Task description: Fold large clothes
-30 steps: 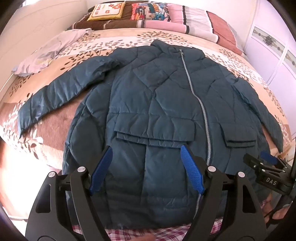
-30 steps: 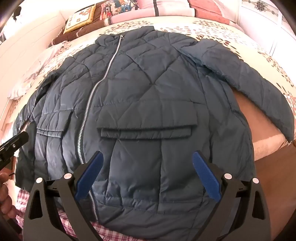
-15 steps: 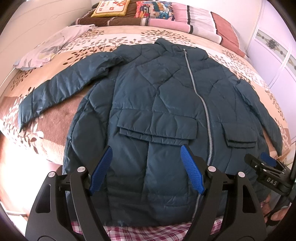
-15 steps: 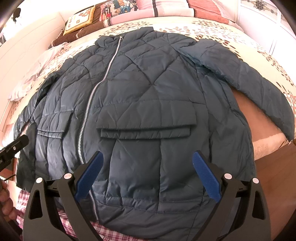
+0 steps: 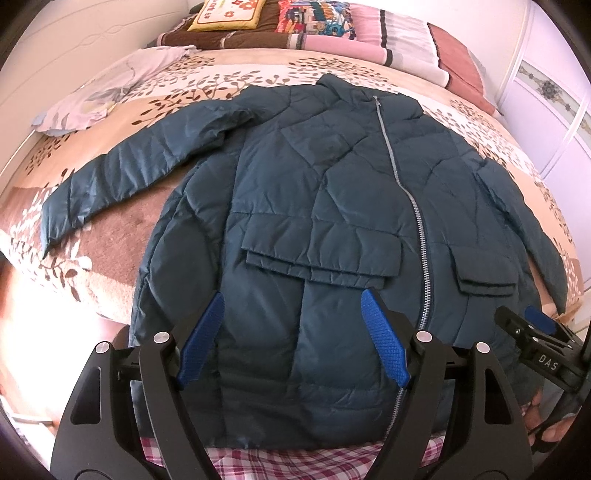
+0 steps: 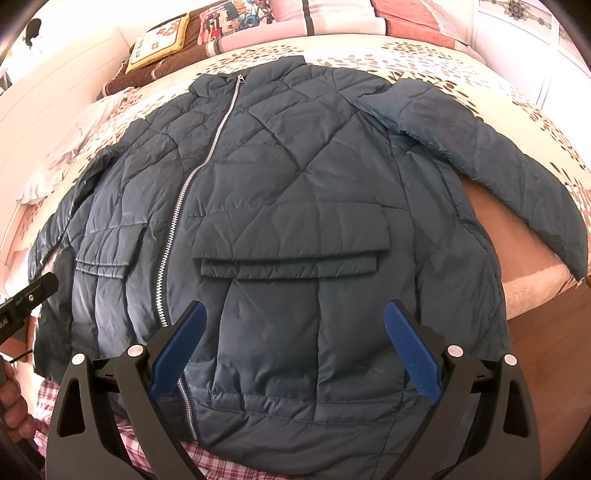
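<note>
Puffy jacket, nothing grabbed yet, and plenty of ways to botch this.

Both tongs, left (image 5: 291, 339) and right (image 6: 295, 350), hang spread wide and empty over the hem of the jacket (image 5: 332, 221), which lies zipped and flat on the bed (image 5: 122, 258). Slick padding could slip from a thin pinch, and the far sleeve (image 6: 498, 166) may drag crooked.

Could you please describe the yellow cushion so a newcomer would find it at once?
Start at the leaf-patterned bed, where a dark teal quilted jacket lies spread. At the far end sits a row of pillows; the square yellow cushion with orange flowers is the only yellow one, beside a multicoloured pillow.
</note>
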Motion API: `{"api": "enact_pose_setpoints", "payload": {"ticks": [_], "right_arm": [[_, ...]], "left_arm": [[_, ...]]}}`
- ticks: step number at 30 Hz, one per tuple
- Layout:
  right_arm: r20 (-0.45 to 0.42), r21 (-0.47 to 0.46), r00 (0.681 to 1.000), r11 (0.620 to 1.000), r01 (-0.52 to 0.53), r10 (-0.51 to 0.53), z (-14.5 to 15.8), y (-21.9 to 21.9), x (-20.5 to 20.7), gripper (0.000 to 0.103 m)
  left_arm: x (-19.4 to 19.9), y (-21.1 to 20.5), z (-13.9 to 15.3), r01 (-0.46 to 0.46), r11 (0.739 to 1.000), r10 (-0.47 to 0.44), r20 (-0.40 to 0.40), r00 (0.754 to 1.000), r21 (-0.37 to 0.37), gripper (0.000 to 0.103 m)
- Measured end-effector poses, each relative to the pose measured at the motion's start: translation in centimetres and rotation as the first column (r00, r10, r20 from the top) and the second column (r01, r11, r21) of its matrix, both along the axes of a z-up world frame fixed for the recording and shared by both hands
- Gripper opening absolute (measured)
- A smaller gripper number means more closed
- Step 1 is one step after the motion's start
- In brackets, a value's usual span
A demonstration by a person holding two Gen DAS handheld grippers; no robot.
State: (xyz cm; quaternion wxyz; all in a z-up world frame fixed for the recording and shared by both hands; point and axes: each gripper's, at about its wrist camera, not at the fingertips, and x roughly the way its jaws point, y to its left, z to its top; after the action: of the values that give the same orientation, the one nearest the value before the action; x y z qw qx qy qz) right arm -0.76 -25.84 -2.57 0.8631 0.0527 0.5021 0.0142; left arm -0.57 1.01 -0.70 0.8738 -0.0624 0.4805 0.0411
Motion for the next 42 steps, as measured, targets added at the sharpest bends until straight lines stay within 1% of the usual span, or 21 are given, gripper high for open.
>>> {"api": "enact_pose_setpoints", "payload": {"ticks": [21, 42], "right_arm": [[-0.003, 0.007, 1.000, 1.000, 0.003, -0.003, -0.1, -0.2, 0.1, 0.094], [-0.002, 0.047, 1.000, 0.999, 0.025, -0.025, -0.5, -1.3, 0.2, 0.094]], "left_arm": [[0.0, 0.2, -0.2, 0.000, 1.000, 0.000, -0.006, 1.000, 0.004, 0.076], [0.4, -0.1, -0.4, 0.002, 1.000, -0.002, -0.023, 1.000, 0.018, 0.076]]}}
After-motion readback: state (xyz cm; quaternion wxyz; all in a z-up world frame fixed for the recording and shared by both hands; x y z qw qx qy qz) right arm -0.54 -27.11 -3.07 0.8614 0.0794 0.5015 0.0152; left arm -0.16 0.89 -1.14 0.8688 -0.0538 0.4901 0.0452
